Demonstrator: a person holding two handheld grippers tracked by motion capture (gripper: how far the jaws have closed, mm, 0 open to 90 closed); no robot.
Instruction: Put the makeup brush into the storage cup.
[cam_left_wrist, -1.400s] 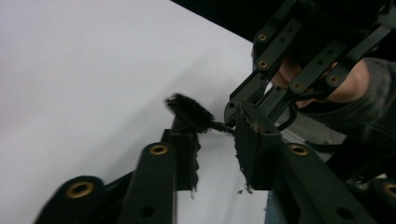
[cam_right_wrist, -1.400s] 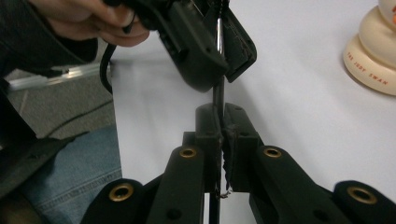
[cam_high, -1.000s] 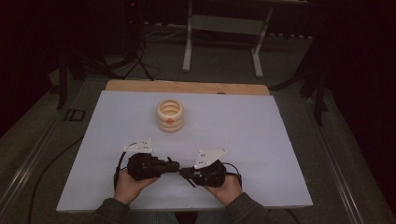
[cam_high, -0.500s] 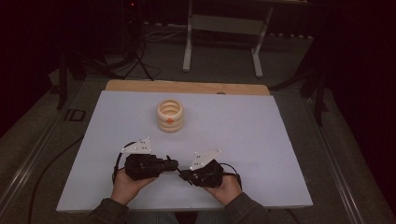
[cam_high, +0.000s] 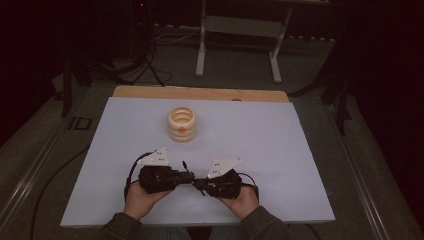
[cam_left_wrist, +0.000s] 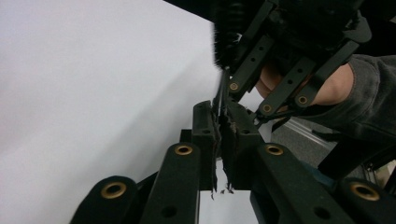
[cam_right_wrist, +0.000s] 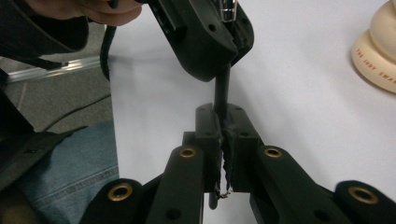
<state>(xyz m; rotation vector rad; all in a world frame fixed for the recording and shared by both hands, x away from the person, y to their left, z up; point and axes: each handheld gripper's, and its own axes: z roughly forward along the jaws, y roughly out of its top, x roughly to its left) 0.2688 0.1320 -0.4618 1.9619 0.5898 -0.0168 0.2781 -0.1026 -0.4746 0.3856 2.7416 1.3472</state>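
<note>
Both claws sit low over the near edge of the white table (cam_high: 300, 150), facing each other tip to tip, each held in one of the person's hands. Between them runs a slim black pen (cam_right_wrist: 223, 88) – in the right gripper view its dark barrel enters between the right claw (cam_right_wrist: 223, 128) jaws, which stand narrow and clamped on it, while its far end with the silver clip is seated in the jaws of the opposite tool. In the left gripper view the left claw (cam_left_wrist: 219, 126) is likewise drawn narrow, its pads pressed on the thin end of the pen, with the other tool and the hand (cam_left_wrist: 327, 88) that carries it just beyond. In the high view the left claw (cam_high: 187, 176) and the right claw (cam_high: 200, 183) meet near the table's centre line, the pen (cam_high: 194, 180) lying roughly level between them – its detail is too small to read there. A cream ringed stand (cam_high: 182, 123) rests upright farther back on the table, well apart from both claws. A wooden board (cam_high: 200, 93) borders the far edge of the table.
</note>
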